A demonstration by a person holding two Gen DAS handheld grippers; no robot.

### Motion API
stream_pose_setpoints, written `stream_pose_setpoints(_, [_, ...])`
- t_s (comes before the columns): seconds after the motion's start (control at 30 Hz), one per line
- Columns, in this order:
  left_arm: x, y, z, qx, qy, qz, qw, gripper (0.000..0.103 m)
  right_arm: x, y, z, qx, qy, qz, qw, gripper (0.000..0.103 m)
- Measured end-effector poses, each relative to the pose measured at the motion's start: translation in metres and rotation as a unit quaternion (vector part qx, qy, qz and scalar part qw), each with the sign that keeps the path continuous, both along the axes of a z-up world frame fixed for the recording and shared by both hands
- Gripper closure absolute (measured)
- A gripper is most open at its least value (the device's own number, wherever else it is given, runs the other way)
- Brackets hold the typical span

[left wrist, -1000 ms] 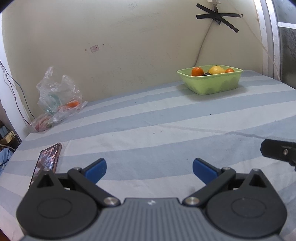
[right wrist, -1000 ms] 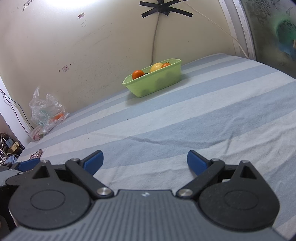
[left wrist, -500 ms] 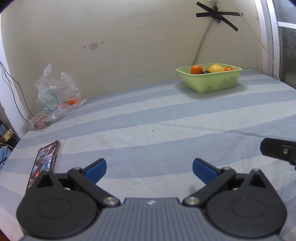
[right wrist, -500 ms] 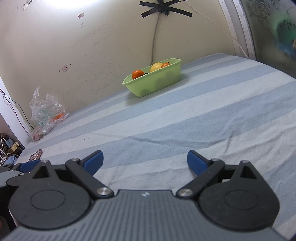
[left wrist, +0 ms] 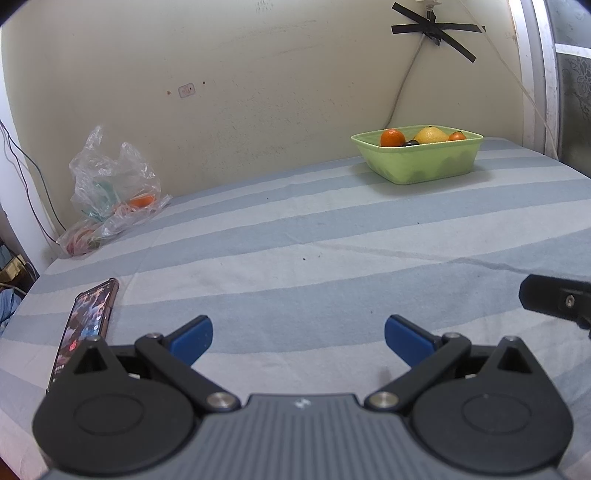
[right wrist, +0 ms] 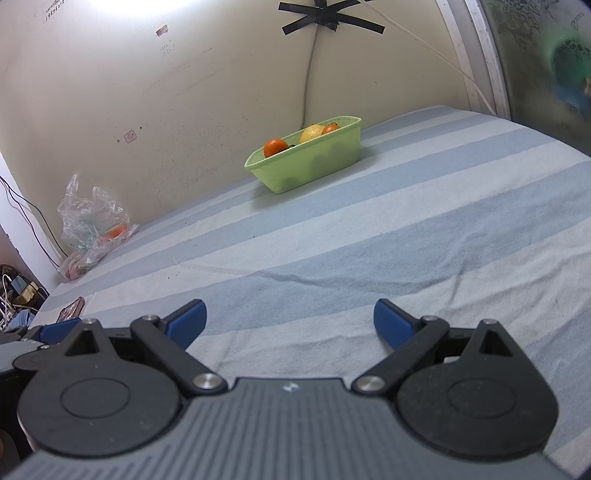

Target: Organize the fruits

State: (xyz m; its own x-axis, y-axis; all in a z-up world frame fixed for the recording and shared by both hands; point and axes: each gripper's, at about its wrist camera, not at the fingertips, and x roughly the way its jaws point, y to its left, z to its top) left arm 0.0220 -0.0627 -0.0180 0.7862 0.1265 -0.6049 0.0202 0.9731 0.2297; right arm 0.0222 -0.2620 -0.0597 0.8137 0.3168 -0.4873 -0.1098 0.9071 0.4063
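Your left gripper [left wrist: 298, 338] sits low in the bottom of its view with its blue-tipped fingers [left wrist: 192, 338] spread wide and nothing between them, only the striped sheet [left wrist: 295, 266] beneath. Your right gripper [right wrist: 290, 326] is likewise released, its fingers [right wrist: 393, 326] apart over bare cloth at the bottom of its frame.

The fruits you are sorting lie in the green tub [left wrist: 421, 162], which stands in the upper right of the left view, close to the cream wall [left wrist: 258, 92]. In it you can see an orange [left wrist: 392, 137] at the left end, a yellow fruit [left wrist: 430, 134] in the middle, a smaller orange fruit [left wrist: 457, 136] at the right end, and something dark between the first two that is too small to name. In the right view the same tub [right wrist: 306, 162] appears upper centre, well apart from your fingers.

At the left of the left view a clear plastic bag [left wrist: 110, 192] slumps against the wall with something orange [left wrist: 141, 201] inside. A phone [left wrist: 86, 321] with its screen lit lies flat at the lower left, just beside your left gripper's body. Black tape [left wrist: 436, 31] crosses the wall at upper right.
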Motion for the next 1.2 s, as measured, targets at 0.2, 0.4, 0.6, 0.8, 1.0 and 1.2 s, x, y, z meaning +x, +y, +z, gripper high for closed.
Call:
stream_pose_setpoints(0.2, [0.0, 0.001, 0.0, 0.0, -0.001, 0.0, 1.0, 0.0, 0.0, 0.0, 0.0, 0.0, 0.0, 0.0, 1.0, 0.004])
stream_pose_setpoints(0.4, [0.0, 0.0, 0.0, -0.002, -0.001, -0.001, 1.0, 0.0, 0.0, 0.0, 0.0, 0.0, 0.0, 0.0, 1.0, 0.004])
stream_pose_setpoints(0.6, [0.001, 0.0, 0.001, -0.008, 0.004, -0.004, 1.0, 0.0, 0.0, 0.0, 0.0, -0.001, -0.001, 0.0, 1.0, 0.004])
stream_pose_setpoints(0.8, [0.008, -0.006, 0.009, -0.016, 0.004, -0.016, 0.9997, 0.0, 0.001, -0.004, 0.007, -0.002, -0.01, -0.011, 1.0, 0.004])
stream_pose_setpoints(1.0, [0.016, -0.013, 0.019, -0.029, -0.002, -0.03, 0.9991, 0.0, 0.004, -0.009, 0.018, -0.003, -0.028, -0.022, 0.999, 0.004])
stream_pose_setpoints(1.2, [0.023, -0.019, 0.028, -0.037, -0.009, -0.041, 0.9984, 0.0, 0.007, -0.013, 0.026, -0.005, -0.042, -0.029, 0.999, 0.004])
